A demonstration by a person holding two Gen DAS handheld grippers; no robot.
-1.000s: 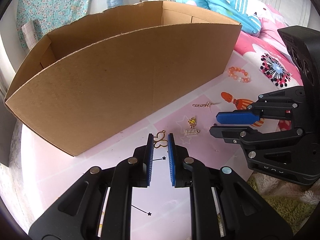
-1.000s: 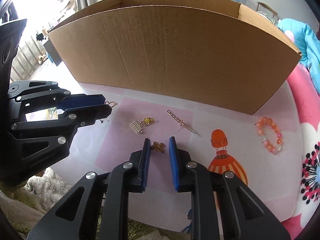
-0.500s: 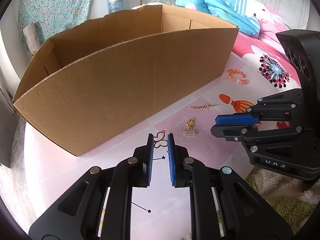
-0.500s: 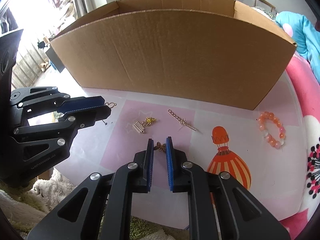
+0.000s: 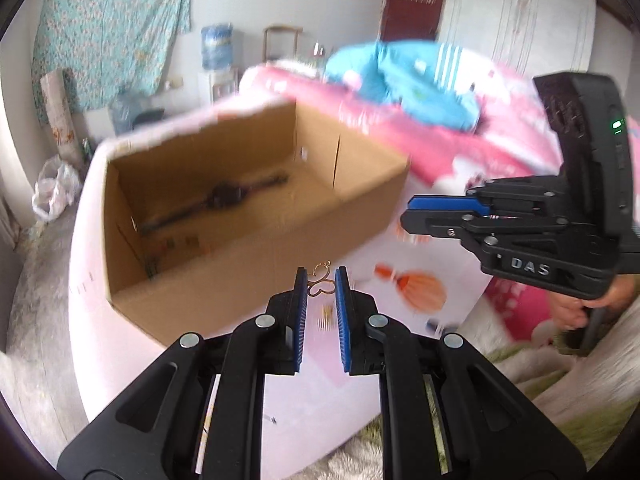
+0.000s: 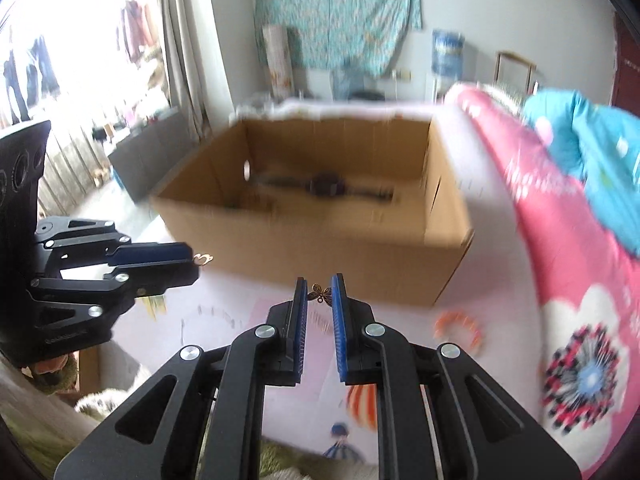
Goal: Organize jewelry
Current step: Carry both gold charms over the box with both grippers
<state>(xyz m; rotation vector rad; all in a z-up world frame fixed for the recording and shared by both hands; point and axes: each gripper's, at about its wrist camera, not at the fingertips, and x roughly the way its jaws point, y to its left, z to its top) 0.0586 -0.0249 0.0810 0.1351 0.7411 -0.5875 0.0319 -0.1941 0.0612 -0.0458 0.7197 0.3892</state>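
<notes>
My left gripper [image 5: 321,280] is shut on a gold openwork charm [image 5: 320,282], lifted off the mat in front of the cardboard box [image 5: 248,264]. My right gripper [image 6: 320,290] is shut on a small dark butterfly charm [image 6: 321,294], also raised before the box [image 6: 320,240]. Each gripper shows in the other's view: the right one [image 5: 412,216] at the right, the left one [image 6: 194,260] at the left with the gold charm [image 6: 203,258] sticking out of its tips. A dark watch [image 5: 224,196] lies on the box floor.
An orange bead bracelet [image 6: 458,326] lies on the pink mat [image 6: 256,316] at the right of the box. A pink blanket [image 6: 560,220] and a blue garment [image 6: 592,152] lie beyond. A hand [image 5: 576,308] holds the right gripper's handle. Shaggy rug [image 5: 560,420] borders the mat.
Both grippers have risen from the mat with their charms pinched, and the box's inside has come into sight. The right gripper's jaws first narrowed onto the butterfly charm.
</notes>
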